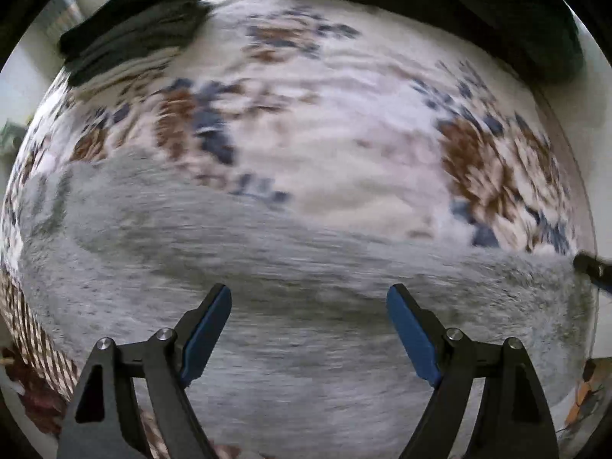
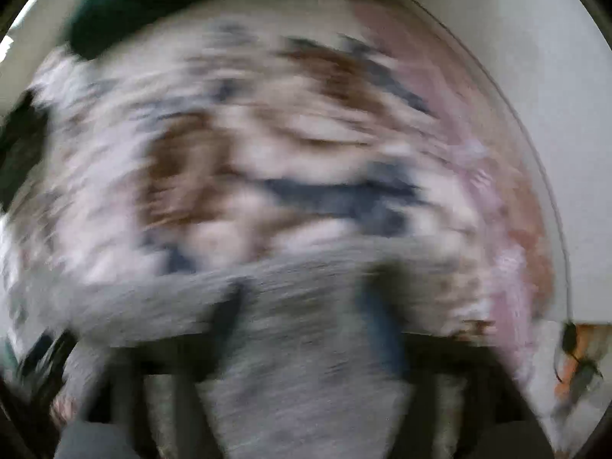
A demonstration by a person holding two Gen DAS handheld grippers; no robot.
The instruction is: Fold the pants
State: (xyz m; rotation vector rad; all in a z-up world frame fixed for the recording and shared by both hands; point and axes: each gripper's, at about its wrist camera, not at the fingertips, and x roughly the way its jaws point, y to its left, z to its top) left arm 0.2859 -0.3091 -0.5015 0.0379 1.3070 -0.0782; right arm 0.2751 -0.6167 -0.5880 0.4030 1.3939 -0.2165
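Grey pants lie spread flat on a floral bedspread, filling the lower half of the left wrist view. My left gripper hovers over them, blue pads wide apart, nothing between them. In the right wrist view everything is heavily blurred. The right gripper shows two dark fingers standing apart above the grey pants, whose edge runs across just beyond the fingertips. No cloth appears pinched there. A dark tip pokes in at the right edge of the left wrist view, over the pants.
Dark garments lie at the far side of the bed, one at the upper left and one at the upper right. A checkered cloth sits at the lower left edge. A pale wall borders the bed on the right.
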